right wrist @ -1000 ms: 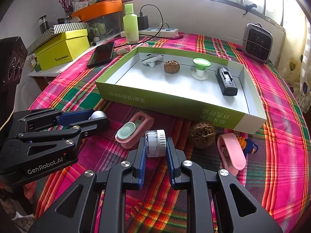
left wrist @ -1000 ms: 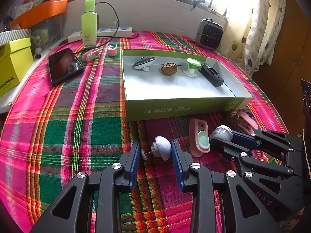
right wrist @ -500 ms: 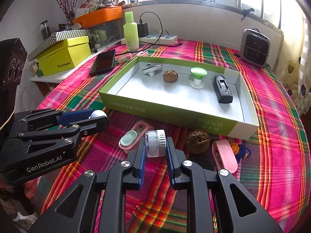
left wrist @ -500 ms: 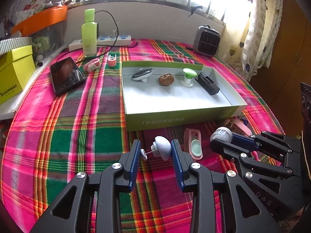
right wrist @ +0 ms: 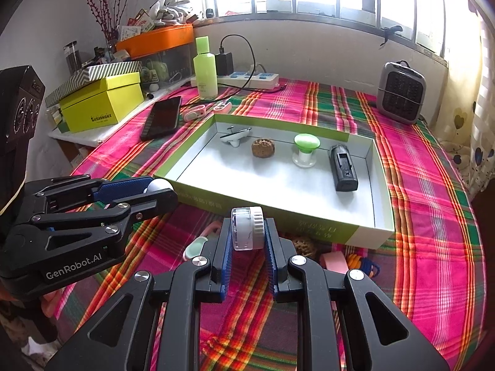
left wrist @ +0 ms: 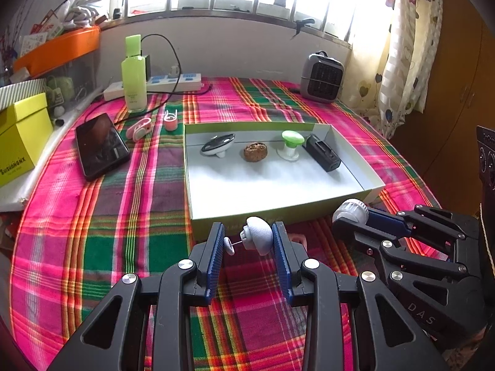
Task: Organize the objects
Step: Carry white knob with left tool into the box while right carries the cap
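**Above the plaid cloth, both claws are carrying small things in front of the green box**

Over the near edge of the table I am holding two grippers side by side. My left gripper is closing its blue pads on a small grey mushroom-shaped knob; the rounded cap is pressing against the right pad, and the thin pin with its little disc is reaching to the left pad. The jaws are standing only a little apart, just as wide as this piece. It is hanging above the plaid tablecloth, in front of the near wall of the green box.

My right gripper is clamping a small white jar with a ribbed lid, lying on its side between the pads. The jaws are almost fully together on it. This jar is also floating in front of the box, near its front wall.

Inside the box four things are sitting in a row along the far wall: a black and white knob, a brown walnut, a green-capped knob and a black rectangular device.

On the cloth below the right gripper I am seeing a pink holder with a mint insert, another walnut, a pink piece and something orange and blue, all partly hidden by the fingers.

Farther back a phone, a green bottle and a small grey heater are standing on the table.
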Available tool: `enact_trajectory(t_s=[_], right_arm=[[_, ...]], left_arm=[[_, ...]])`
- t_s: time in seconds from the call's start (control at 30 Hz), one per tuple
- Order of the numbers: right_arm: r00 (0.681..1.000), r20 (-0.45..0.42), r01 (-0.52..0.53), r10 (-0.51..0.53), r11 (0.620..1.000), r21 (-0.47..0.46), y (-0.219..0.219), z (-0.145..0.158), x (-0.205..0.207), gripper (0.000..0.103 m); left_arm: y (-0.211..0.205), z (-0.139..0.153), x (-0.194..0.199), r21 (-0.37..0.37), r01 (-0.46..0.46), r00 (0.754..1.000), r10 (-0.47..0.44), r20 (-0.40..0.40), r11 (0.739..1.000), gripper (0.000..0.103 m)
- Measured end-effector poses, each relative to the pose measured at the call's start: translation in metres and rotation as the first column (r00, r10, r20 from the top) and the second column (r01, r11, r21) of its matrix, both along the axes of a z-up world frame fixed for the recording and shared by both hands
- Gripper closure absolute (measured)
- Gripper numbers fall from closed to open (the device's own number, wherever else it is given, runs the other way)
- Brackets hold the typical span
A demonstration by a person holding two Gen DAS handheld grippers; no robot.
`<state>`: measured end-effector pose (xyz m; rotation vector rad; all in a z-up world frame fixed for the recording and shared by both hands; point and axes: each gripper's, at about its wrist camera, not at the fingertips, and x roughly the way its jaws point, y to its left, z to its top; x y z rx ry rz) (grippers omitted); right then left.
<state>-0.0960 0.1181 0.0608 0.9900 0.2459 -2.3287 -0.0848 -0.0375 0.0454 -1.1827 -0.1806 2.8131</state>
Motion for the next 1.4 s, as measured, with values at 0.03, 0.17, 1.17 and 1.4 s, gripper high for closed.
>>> enact_trajectory(t_s=[0.03,0.17,1.17,1.4], right_arm=[[1.000,0.001,0.001,-0.001,1.000,-0.002,0.000,0.000,-0.002,0.083],[1.000,0.006,0.001,-0.001,1.000,-0.001,0.000,0.000,-0.010,0.083],[0.998,0.067,-0.016,0.015,1.000,0.015,-0.027,-0.015,-0.073,0.083],[0.996,0.081,-0.023,0.021,1.000,0.018,-0.033,-0.021,-0.082,0.083]], left_arm=[[0.000,0.000,-0.002,0.000,-0.002,1.000,0.002,0.001,1.000,0.073],[-0.001,0.002,-0.010,0.000,-0.001,1.000,0.001,-0.002,1.000,0.073],[-0.015,-0.008,-0.089,-0.019,-0.028,0.999,0.029,0.027,0.999,0.073],[-0.016,-0.014,-0.103,-0.027,-0.027,0.999,0.028,0.043,0.999,0.073]])
